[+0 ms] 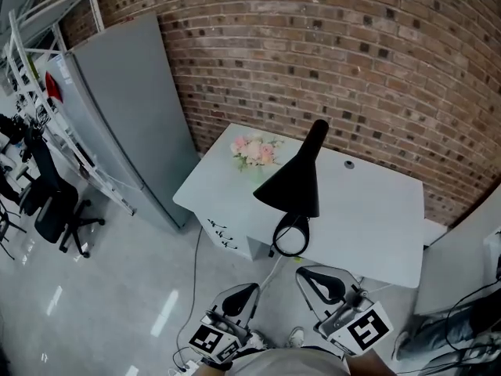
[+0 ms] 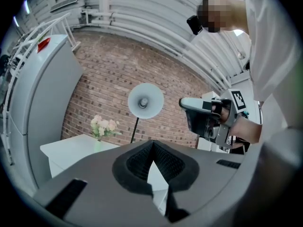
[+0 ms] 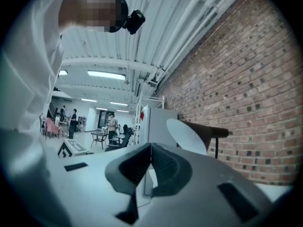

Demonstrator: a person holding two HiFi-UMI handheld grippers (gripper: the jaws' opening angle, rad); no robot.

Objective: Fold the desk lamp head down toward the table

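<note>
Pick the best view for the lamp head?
Head view: the whole black lamp head shows from above, over the white table, with nothing covering it. Left gripper view shows only its pale open face. Right gripper view catches it side-on.

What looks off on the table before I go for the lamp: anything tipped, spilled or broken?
Nothing looks tipped, spilled or broken. The desk lamp stands upright with its head raised, and the flowers sit upright behind it. One thing to watch: the lamp's ring base sits close to the near edge of the white table.
</note>
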